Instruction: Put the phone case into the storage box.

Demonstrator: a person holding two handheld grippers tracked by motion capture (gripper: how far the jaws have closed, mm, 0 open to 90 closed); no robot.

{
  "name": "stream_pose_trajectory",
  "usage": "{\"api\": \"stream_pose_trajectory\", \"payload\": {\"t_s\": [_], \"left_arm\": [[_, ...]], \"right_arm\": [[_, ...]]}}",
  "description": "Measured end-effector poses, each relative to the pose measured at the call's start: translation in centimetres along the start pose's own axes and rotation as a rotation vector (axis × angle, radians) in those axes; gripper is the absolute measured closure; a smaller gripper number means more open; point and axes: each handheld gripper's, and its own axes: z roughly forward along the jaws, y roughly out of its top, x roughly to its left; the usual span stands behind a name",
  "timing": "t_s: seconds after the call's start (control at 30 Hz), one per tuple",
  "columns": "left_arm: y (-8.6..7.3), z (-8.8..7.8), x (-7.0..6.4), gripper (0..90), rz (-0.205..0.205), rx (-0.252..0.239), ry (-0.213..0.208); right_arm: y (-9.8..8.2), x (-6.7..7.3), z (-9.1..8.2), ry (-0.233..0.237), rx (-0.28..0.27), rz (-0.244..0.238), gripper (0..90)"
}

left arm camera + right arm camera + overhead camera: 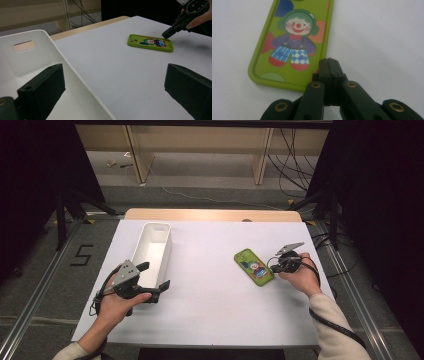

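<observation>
Two jaws of L hand-held gripper (155,275) astride bin (151,251) rim, phone case (254,267) apart.

lab | white-covered table (210,320) | loose floor cables (295,160) | black curtains (35,170) | taped floor number (82,255)

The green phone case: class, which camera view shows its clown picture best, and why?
The right gripper view: the green phone case sits close up, so the clown's face and clothes read clearly. The high view shows it small on the table, the picture blurred. The left gripper view shows it at a low slant.
</observation>
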Motion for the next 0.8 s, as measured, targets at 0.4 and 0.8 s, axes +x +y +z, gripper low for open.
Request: {"api": "stream_pose_trajectory", "payload": {"t_s": [0.4,0.8], "left_arm": [[0.0,0.0,0.0,2.8,0.001,-0.001,0.001],[0.0,0.0,-0.1,3.0,-0.001,-0.004,0.0]], "right_arm": [[0.8,1.0,-0.5,-0.013,0.017,0.014,83.8],[3.8,2.4,-0.8,-0.01,0.022,0.109,21.6]]}}
